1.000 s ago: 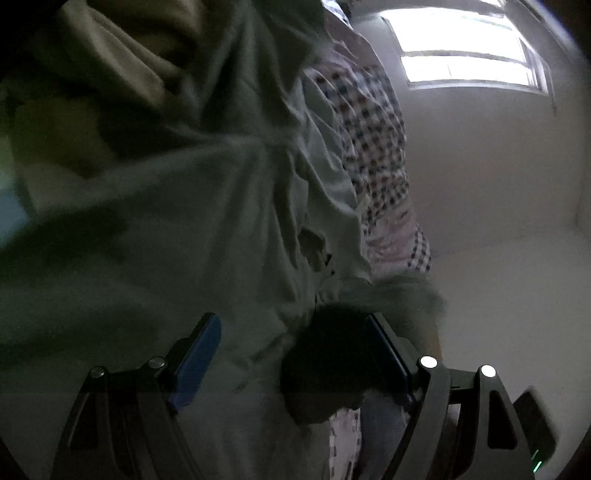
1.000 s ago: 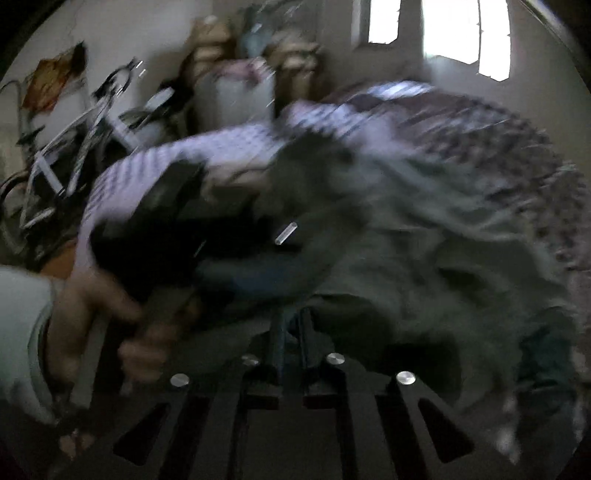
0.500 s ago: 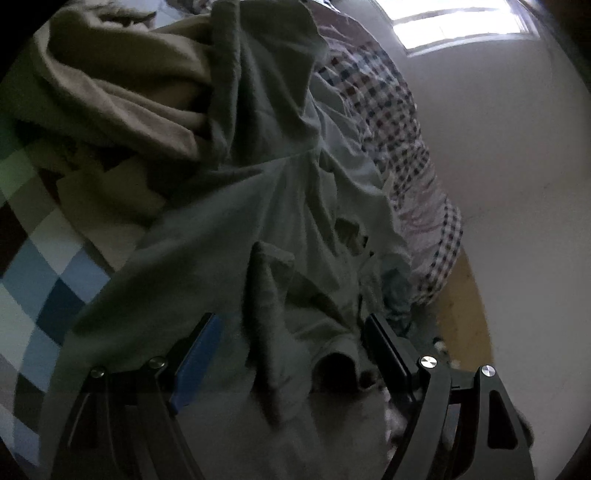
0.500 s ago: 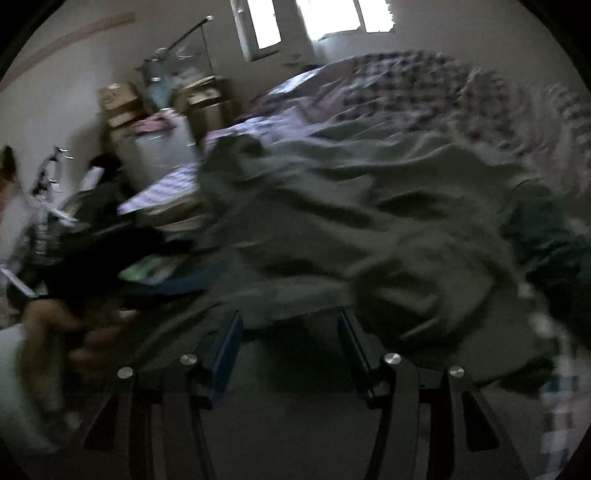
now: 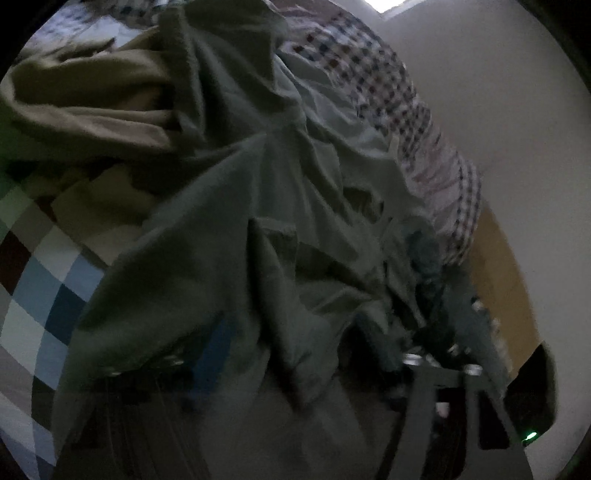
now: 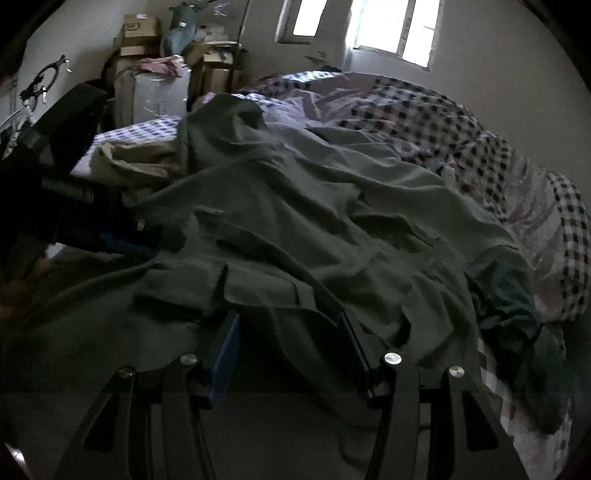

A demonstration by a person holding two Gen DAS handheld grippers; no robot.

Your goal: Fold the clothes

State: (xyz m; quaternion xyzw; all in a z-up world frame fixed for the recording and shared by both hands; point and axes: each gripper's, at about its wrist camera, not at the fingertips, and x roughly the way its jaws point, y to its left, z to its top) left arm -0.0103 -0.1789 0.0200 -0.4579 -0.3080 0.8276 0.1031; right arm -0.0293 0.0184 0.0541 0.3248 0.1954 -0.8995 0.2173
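only the right view shows boxes (image 6: 138, 29) far left and the window (image 6: 391, 26). the green shirt (image 6: 295, 206) sprawls over the checked bedding (image 6: 443, 122). left gripper (image 5: 295, 354) is closing, blurred around a fold; right gripper (image 6: 288, 332) stands spread over the hem.

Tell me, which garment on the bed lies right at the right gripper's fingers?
The grey-green garment, spread across the middle. The beige one and dark teal one lie off to either side.

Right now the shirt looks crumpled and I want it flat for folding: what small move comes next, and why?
Probably close the right gripper on the shirt hem lying between its open jaws, then pull it flat; the left gripper is closing over cloth.
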